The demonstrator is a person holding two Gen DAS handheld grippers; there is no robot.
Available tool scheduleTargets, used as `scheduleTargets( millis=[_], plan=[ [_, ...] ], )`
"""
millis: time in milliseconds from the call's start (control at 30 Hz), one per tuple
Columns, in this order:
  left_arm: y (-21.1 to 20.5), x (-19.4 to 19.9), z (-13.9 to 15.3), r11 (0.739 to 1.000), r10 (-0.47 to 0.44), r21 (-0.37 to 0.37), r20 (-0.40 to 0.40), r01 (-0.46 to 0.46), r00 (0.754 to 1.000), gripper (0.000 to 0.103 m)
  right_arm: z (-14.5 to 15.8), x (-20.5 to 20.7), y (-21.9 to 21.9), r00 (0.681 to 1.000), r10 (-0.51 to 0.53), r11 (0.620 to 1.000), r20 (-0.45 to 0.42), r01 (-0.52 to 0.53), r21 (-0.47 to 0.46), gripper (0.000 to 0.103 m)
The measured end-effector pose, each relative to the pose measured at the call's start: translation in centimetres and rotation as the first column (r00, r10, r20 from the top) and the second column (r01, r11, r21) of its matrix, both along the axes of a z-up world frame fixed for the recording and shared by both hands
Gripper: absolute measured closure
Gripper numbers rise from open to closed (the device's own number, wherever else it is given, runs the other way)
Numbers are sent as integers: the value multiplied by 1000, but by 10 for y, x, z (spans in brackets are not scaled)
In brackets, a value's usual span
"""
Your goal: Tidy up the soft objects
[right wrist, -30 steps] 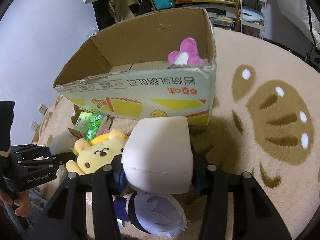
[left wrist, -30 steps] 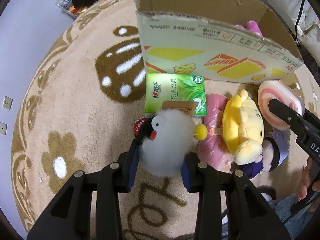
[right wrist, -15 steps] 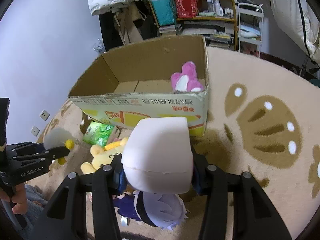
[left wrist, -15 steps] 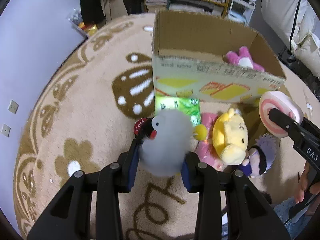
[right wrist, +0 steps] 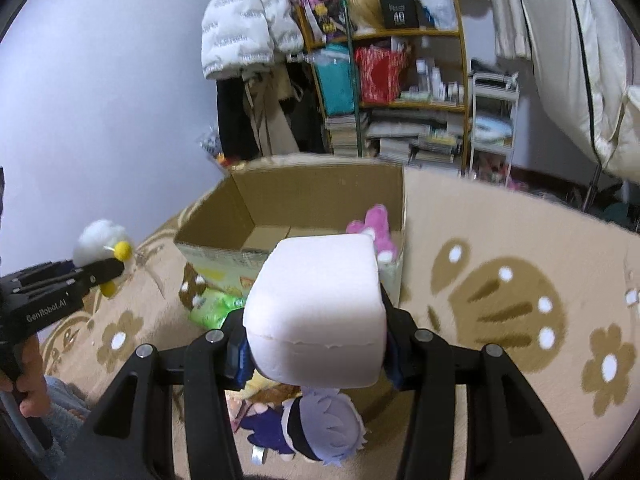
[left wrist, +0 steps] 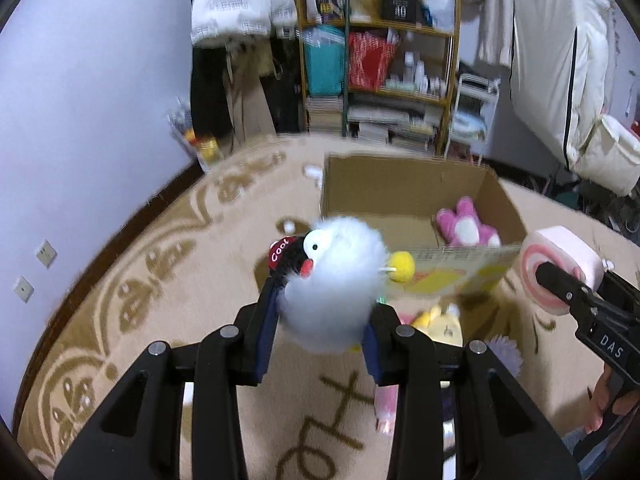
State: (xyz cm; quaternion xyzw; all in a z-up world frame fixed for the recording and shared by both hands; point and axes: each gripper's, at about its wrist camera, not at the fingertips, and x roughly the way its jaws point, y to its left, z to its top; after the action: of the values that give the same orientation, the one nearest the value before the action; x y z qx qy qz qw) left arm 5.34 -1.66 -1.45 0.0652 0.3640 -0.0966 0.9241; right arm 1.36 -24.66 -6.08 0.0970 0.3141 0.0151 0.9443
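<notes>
My left gripper is shut on a fluffy white penguin plush with a black head and a yellow pompom, held above the rug in front of the cardboard box. My right gripper is shut on a pink roll-cake plush, also lifted near the box. The same roll-cake plush shows at the right edge of the left wrist view. A pink bunny plush lies inside the box. A yellow bear plush and a purple-haired doll lie on the rug below.
A green snack pack lies on the beige patterned rug by the box front. Shelves stuffed with books and bags stand behind the box, with coats hanging at the wall. A person's hand holds the left gripper.
Both grippers have risen and tilted up, each keeping its plush. The box now sits lower in both views and the shelves behind it have come into sight.
</notes>
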Motion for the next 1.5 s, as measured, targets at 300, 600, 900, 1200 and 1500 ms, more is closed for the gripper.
scheduleTargets(
  millis=[300,600,900,1200,1500],
  plan=[
    [5,-4,32,999,12,-51,143,-4,990,68,21,-4,-5,995,-26,999,100,28,-23,51],
    [3,3,46,998,7,-67,217,7,976,68,29,3,-14,987,-57,998,147,61,-19,51],
    [-10,20,47,998,-13,-55,245,27,969,68,34,19,-19,980,-84,995,180,91,-28,51],
    [-19,38,44,998,-27,-42,255,39,967,68,34,36,-22,978,-82,996,194,89,-31,51],
    [-31,66,34,998,-40,-33,224,48,974,68,30,65,-17,984,-48,998,172,56,-43,51]
  ],
)
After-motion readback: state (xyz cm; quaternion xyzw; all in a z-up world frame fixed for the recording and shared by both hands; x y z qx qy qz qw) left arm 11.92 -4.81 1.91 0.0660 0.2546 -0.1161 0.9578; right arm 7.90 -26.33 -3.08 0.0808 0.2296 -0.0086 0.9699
